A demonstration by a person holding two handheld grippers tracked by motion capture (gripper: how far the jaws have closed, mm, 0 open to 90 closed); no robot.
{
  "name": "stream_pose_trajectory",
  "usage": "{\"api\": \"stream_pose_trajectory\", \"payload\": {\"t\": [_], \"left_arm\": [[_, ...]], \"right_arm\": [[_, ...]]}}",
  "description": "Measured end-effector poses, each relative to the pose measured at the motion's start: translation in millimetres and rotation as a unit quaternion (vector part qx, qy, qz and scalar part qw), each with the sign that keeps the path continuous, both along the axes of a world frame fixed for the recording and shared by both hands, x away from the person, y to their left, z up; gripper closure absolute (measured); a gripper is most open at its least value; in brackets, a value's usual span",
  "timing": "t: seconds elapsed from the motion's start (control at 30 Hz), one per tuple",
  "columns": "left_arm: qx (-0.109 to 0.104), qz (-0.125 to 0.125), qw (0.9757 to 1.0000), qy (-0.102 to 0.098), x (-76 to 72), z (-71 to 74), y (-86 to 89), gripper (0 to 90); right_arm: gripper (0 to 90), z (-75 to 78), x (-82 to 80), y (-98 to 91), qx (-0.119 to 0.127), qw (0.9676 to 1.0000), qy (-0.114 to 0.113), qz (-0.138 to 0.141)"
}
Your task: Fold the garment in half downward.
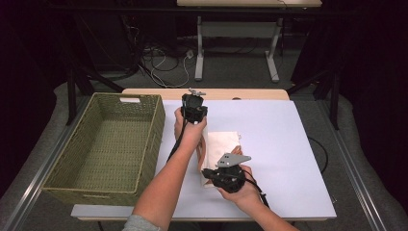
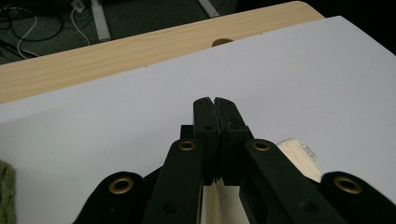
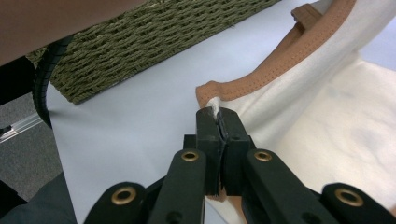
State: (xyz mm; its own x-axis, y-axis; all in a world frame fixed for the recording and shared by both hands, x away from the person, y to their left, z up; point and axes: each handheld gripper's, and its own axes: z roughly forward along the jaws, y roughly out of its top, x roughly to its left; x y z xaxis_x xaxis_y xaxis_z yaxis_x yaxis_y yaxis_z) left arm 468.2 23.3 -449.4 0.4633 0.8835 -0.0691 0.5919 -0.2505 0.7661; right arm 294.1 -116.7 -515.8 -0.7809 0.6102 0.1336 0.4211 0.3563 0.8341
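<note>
On the white worktop (image 1: 279, 144) a cream cloth bag (image 1: 222, 144) with brown trim lies just right of the wicker basket (image 1: 110, 144). The right tool (image 3: 218, 114) pinches the bag's edge at its 6 o'clock end. The left tool (image 2: 215, 103), jaws pressed together, pinches the bag at 12 o'clock.

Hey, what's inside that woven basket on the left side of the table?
Nothing that shows: the basket looks empty, with its woven floor bare in the high view. The near wall hides a strip of the floor just behind it. The cream cloth lies outside it on the white tabletop.
</note>
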Motion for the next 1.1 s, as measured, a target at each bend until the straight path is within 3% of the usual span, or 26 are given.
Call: {"api": "stream_pose_trajectory", "payload": {"t": [0.37, 1.1], "left_arm": [[-0.002, -0.017, 0.9999, 0.001, -0.4, -6.6, -25.3, 88.6], [0.007, -0.035, 0.9994, 0.005, -2.4, -16.3, -42.0, 88.5]], "right_arm": [[88.7, -4.1, -1.4, -23.5, -0.023, 0.9996, 0.009, -0.010], [88.6, -23.6, -0.9, -43.9, -0.035, 0.9981, 0.038, -0.035]]}}
